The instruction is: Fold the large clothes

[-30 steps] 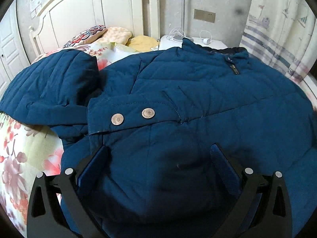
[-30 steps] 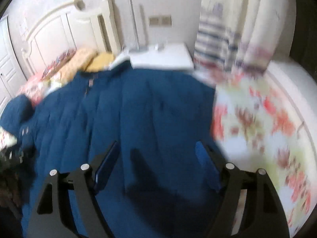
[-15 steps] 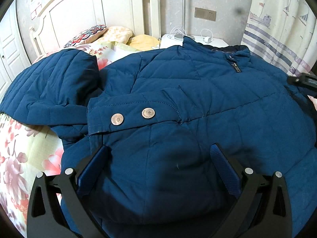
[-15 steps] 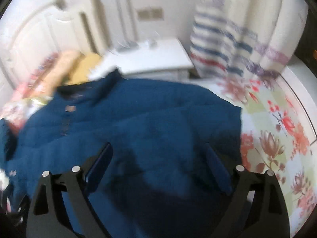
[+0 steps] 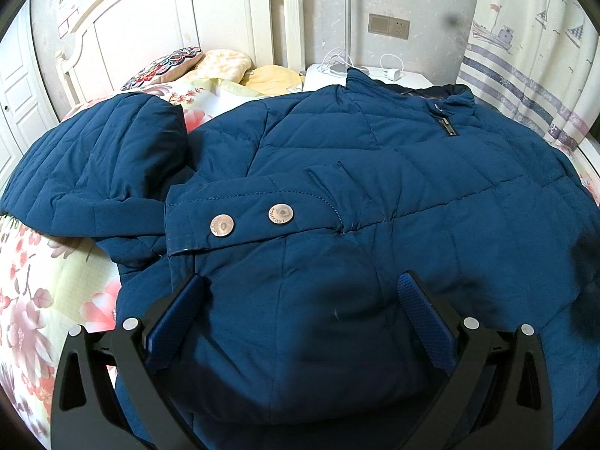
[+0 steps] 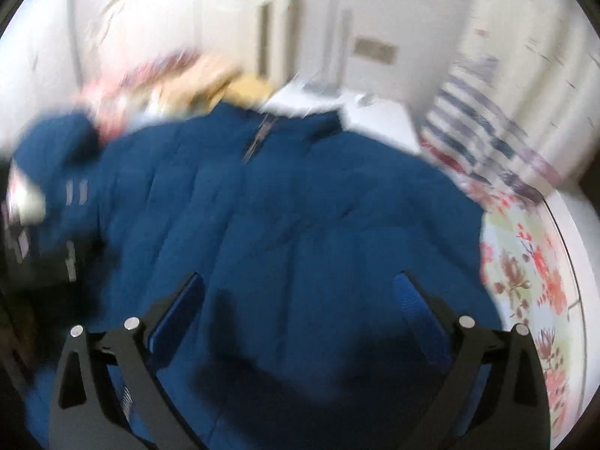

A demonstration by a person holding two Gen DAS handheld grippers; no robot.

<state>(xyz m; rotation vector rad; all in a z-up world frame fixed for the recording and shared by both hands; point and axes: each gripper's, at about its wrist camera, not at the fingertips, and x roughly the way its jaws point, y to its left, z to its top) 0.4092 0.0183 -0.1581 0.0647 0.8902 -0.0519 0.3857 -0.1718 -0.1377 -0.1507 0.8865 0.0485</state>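
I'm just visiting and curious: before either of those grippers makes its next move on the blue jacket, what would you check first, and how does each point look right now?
1. Blue jacket lies spread on the bed: ok.
2. Left gripper open, nothing pinched: ok.
3. Right gripper open after just widening, only jacket surface beneath it: ok.
4. Sleeve folded across the front: not ok, it lies out to the side.
5. Zipper closed to the collar: ok.
6. Right wrist view sharp enough to aim: not ok, blurred.

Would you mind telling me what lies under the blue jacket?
The blue jacket lies on a floral bedsheet, visible beside it. Whatever is beneath the jacket's middle is covered.
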